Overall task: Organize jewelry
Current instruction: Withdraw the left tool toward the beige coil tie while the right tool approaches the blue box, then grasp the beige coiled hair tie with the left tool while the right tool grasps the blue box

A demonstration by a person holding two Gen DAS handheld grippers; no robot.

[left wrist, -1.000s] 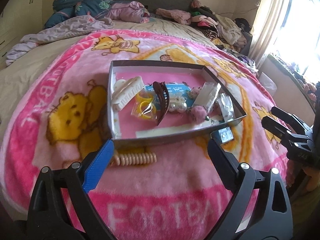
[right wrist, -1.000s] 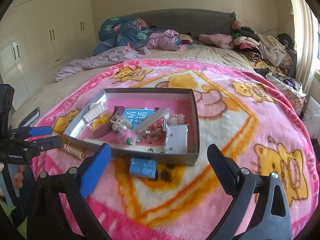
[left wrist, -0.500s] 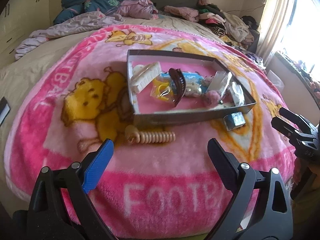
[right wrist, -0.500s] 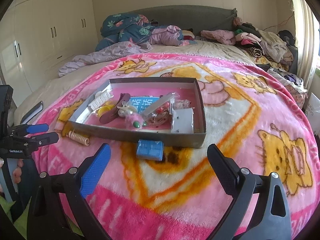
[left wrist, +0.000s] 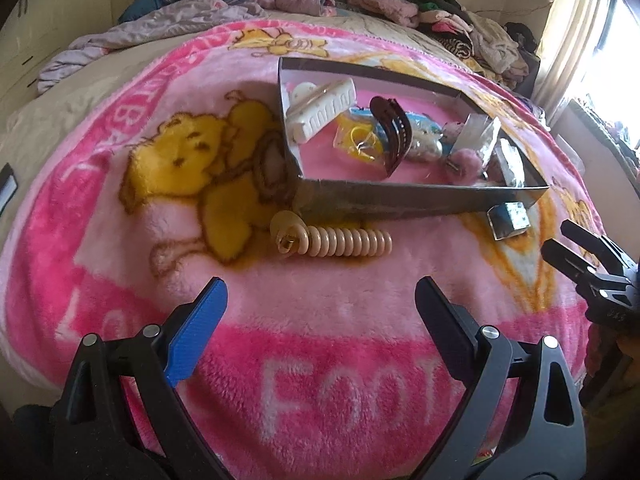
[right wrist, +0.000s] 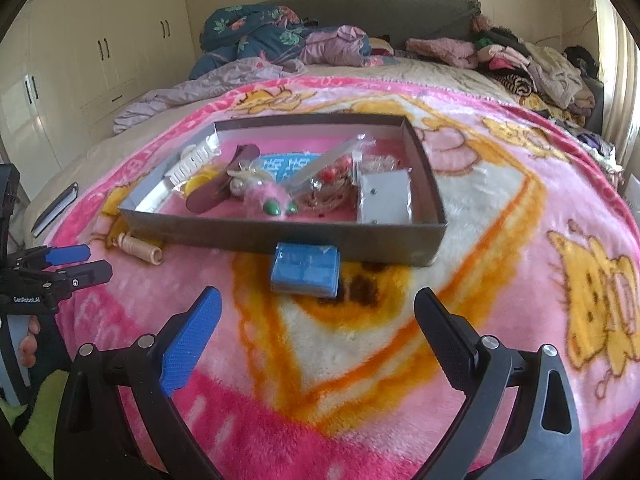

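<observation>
The left gripper and the right gripper both hover with jaws spread wide and empty at the bottom of their frames, over a fluffy pink cartoon-bear blanket. Just above the left one, mid-frame, lies a cream ribbed spiral hair tie; a small blue flat box lies above the right one. Both touch the front wall of the shallow grey cardboard tray, which holds a dark brown hair claw among other trinkets.
</observation>
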